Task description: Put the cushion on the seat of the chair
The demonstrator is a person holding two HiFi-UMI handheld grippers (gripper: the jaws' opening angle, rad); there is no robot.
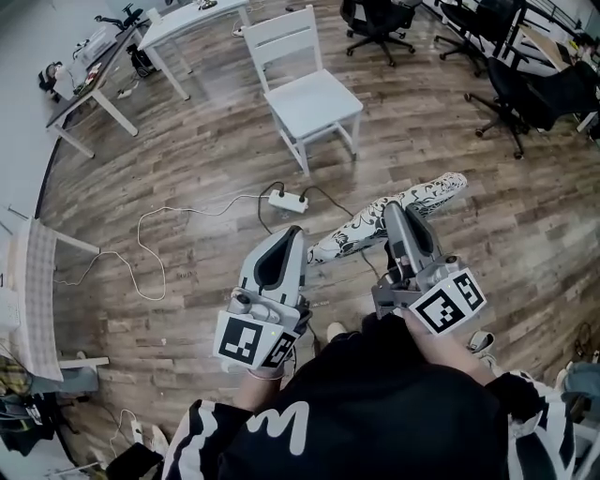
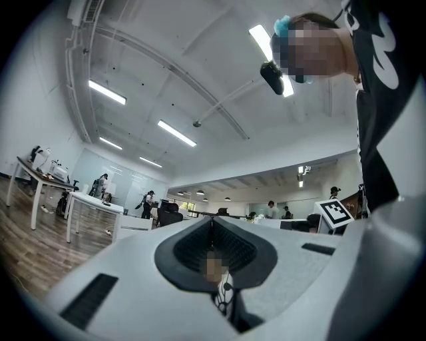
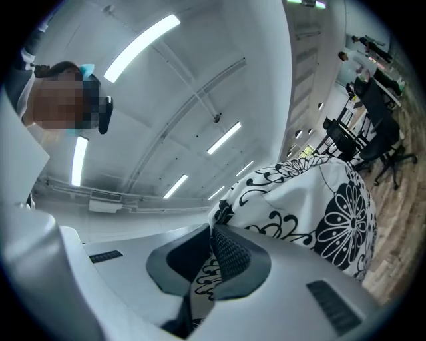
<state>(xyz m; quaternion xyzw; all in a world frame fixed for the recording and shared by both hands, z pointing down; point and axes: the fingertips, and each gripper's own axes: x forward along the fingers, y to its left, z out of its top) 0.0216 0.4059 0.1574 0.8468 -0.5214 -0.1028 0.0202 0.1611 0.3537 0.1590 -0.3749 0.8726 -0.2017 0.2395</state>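
Observation:
A white wooden chair stands on the wood floor ahead of me, its seat bare. The cushion, white with a black flower pattern, hangs in the air between my two grippers, edge-on and slanting up to the right. My left gripper is shut on the cushion's lower left end; a strip of the patterned fabric shows between its closed jaws. My right gripper is shut on the cushion's near edge, and in its own view the cushion bulges out past the jaws.
A white power strip and its cables lie on the floor between me and the chair. White tables stand at the far left, black office chairs at the far right. A rack draped with cloth is at my left.

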